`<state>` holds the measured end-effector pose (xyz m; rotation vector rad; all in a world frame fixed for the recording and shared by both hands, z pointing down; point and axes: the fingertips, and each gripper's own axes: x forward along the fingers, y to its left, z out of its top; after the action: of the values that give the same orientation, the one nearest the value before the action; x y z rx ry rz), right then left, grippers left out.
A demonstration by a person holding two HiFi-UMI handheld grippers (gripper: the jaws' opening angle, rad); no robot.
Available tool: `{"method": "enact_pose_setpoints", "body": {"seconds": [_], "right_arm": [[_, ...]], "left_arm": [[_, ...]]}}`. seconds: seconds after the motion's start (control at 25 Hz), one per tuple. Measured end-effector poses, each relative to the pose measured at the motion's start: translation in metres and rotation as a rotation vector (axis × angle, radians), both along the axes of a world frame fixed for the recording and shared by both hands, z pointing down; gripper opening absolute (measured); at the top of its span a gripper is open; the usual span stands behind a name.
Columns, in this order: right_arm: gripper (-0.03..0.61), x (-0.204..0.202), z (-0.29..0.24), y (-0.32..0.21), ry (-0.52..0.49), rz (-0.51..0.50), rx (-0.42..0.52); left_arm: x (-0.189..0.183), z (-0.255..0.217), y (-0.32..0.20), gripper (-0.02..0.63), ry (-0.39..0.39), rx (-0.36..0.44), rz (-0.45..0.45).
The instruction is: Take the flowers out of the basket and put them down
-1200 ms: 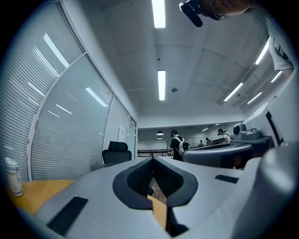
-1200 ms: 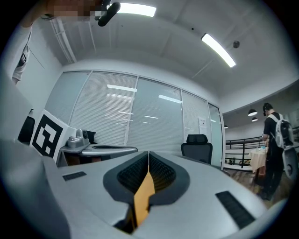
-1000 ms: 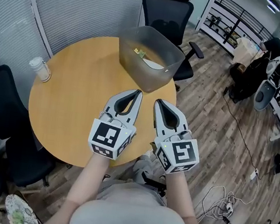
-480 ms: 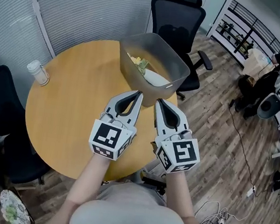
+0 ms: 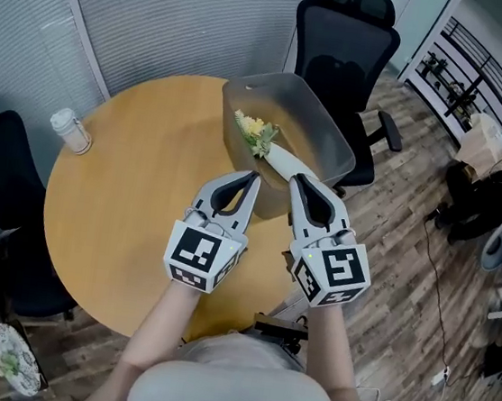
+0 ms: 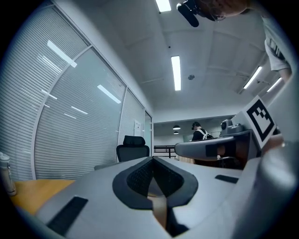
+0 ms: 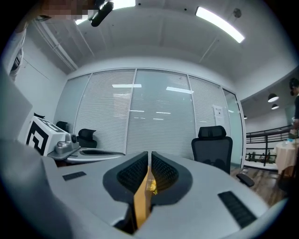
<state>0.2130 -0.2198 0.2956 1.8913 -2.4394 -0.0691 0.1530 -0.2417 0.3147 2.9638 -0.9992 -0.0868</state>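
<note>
A translucent grey basket (image 5: 331, 137) stands at the far right edge of the round wooden table (image 5: 133, 199). Inside it lies a bunch of yellow flowers (image 5: 255, 132) in a white wrapping. My left gripper (image 5: 255, 179) is held level over the table just short of the basket's near wall, jaws shut and empty. My right gripper (image 5: 293, 180) hangs beside it, also shut with nothing held. In the left gripper view (image 6: 153, 159) and the right gripper view (image 7: 149, 154) the jaws meet with no gap.
A small capped jar (image 5: 71, 131) stands at the table's left edge. Black office chairs sit behind the basket (image 5: 347, 43) and at the left (image 5: 1, 164). Blinds line the back wall. Cables trail over the wood floor at the right.
Both grippers have moved forward, closer to the basket. The flowers inside have come into plainer view. Both stay shut.
</note>
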Motion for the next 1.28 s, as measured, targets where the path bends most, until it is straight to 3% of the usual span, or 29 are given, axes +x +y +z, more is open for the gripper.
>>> {"method": "enact_pose_setpoints", "body": {"seconds": [0.52,0.72,1.12,1.28], "right_arm": [[0.029,0.046,0.009,-0.086,0.086,-0.133,-0.076],[0.032,0.053,0.012,-0.115,0.109,-0.182,-0.108],[0.108,0.049,0.034,-0.159,0.180,-0.335,-0.221],[0.186,0.049,0.049,-0.180,0.217,-0.388,-0.297]], "left_arm": [[0.028,0.016,-0.071,0.003,-0.049,-0.030,-0.111],[0.036,0.008,-0.099,0.003,-0.096,0.004,-0.150],[0.047,0.008,-0.154,0.003,-0.118,0.014,-0.201],[0.058,0.005,-0.173,0.003,-0.115,0.027,-0.195]]}}
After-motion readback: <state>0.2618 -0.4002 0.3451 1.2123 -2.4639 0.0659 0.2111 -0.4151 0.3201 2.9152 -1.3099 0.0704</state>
